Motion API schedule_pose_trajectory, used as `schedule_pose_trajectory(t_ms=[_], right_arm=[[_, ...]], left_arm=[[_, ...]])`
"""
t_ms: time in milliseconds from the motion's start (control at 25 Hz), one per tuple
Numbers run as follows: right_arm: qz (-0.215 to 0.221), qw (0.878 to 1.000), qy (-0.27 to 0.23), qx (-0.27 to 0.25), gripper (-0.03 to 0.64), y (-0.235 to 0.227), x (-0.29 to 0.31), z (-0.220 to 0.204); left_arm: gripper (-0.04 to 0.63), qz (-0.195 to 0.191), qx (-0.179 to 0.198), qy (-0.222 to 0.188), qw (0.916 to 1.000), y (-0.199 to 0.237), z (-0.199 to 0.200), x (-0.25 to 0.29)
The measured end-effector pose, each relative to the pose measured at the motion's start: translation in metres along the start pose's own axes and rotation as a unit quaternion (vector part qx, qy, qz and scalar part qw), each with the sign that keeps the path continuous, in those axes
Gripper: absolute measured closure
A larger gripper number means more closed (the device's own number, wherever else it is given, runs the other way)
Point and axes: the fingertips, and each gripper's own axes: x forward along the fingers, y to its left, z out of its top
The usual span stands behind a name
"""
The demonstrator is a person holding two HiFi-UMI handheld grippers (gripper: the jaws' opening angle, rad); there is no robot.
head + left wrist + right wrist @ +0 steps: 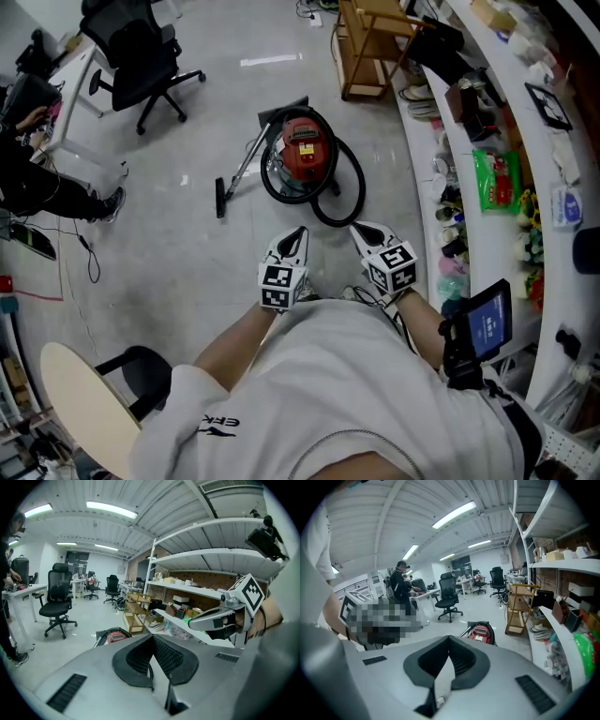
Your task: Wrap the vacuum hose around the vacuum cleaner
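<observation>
Red canister vacuum cleaner [302, 150]: stood on the pale grey floor [187, 253], out ahead of both claws and well apart from them.

Black vacuum hose [362, 186]: ran in a ring round the canister, with a wider loop lying on the floor on the side towards the curved worktop [487, 239].

Metal wand [246, 167]: slanted away from the canister towards the head view's left; ended in a black floor nozzle [220, 198] resting on the floor.

Left claw [296, 232]: closed tight, pads pressed together, nothing between them; pointed towards the vacuum cleaner, touched nothing.

Right claw [362, 229]: likewise closed and empty; held just beside the left one, tips about level with it.

Small lit screen [487, 326]: strapped at the right forearm.

Black office chair [141, 52]: stood beyond the vacuum cleaner, towards the far left.

Wooden rack [367, 47]: stood beyond the vacuum cleaner, at the near end of the worktop.

Green packet [495, 178]: lay among assorted small goods on the worktop.

Seated person [28, 183]: at the left edge, dark-clothed, beside a white desk.
</observation>
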Motion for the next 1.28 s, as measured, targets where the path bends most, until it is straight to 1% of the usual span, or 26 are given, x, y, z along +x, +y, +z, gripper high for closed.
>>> schedule_pose_trajectory(t_ms=[240, 520, 840, 1280], right_arm=[[0.018, 1.0, -0.006, -0.021, 0.614, 0.009, -0.026, -0.008], [0.019, 0.999, -0.013, -0.022, 0.614, 0.001, -0.048, -0.016], [0.012, 1.0, -0.017, -0.023, 0.614, -0.012, -0.061, -0.02], [0.007, 0.999, -0.015, -0.038, 0.614, -0.008, -0.055, -0.013]], left_arm=[[0.592, 0.005, -0.001, -0.019, 0.9998, -0.04, 0.003, -0.006], [0.592, 0.003, 0.007, -0.02, 0.9998, -0.075, 0.002, 0.001], [0.592, 0.006, 0.018, -0.019, 0.9996, -0.084, 0.007, 0.008], [0.592, 0.0, 0.029, -0.019, 0.9994, -0.076, 0.011, 0.004]])
